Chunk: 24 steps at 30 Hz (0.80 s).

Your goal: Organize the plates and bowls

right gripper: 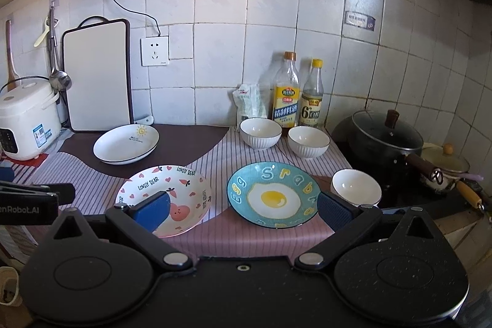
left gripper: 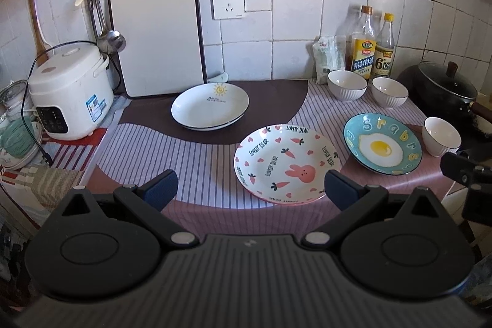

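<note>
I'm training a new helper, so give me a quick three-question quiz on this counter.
1. True or false: both grippers, left and right, are open and empty.
2. How many white bowls are out?
3. Which plate lies nearest the rice cooker: A sun plate, B rabbit plate, C egg plate?

Key: 1 true. 2 three. 3 A.

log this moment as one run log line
phase: pre-grasp | left gripper: open, empty | right gripper: open, empty | plates: sun stack, bunny plate, egg plate apart | bowls: three, unstacked
</note>
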### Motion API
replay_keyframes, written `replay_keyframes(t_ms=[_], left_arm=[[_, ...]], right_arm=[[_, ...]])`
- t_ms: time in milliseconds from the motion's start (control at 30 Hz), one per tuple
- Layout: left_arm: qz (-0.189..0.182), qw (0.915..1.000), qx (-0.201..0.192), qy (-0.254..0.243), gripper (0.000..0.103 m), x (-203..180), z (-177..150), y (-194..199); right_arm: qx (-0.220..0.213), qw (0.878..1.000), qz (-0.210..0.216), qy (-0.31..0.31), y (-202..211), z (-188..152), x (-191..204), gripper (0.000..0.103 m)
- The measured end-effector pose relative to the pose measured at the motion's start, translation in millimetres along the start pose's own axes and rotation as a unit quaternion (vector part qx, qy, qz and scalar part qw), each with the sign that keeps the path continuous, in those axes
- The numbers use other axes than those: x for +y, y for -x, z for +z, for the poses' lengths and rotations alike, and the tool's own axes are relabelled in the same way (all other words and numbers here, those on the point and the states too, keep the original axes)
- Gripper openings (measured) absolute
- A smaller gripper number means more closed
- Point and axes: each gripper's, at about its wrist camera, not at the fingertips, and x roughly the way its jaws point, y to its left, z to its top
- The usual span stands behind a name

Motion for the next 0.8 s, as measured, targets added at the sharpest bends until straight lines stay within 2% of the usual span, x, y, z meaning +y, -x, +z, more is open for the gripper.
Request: replay_keyframes(t_ms=[367, 467, 633, 733, 800], left_arm=[[0.003, 0.9999, 0.012, 0.002, 0.103, 0.1, -1.7, -4.1], [0.007, 0.9999, 0.012, 0.004, 0.103, 2.5, 2.3, -6.5], [-0.013, 0.9995, 0.01, 0.026, 0.103, 15.0, 10.0, -20.6], [-0.027, 0.9989, 0.012, 0.035, 0.103, 22.8, 18.3, -34.5], [-0.052, 0.9972, 0.019, 0.051, 0.103, 30.7, 23.9, -44.8]], right_arm=[[0.003, 1.0, -0.001, 0.007, -4.3, -3.1, 1.7, 0.103], [0.003, 1.0, 0.013, 0.0, -8.2, -3.3, 1.3, 0.103], [-0.062, 0.995, 0.067, -0.031, -16.7, -10.4, -4.4, 0.103], [-0.03, 0.997, 0.067, -0.006, -42.0, -10.4, -1.1, 0.103], [-0.013, 0.996, 0.088, 0.008, -57.5, -10.6, 0.1, 0.103]])
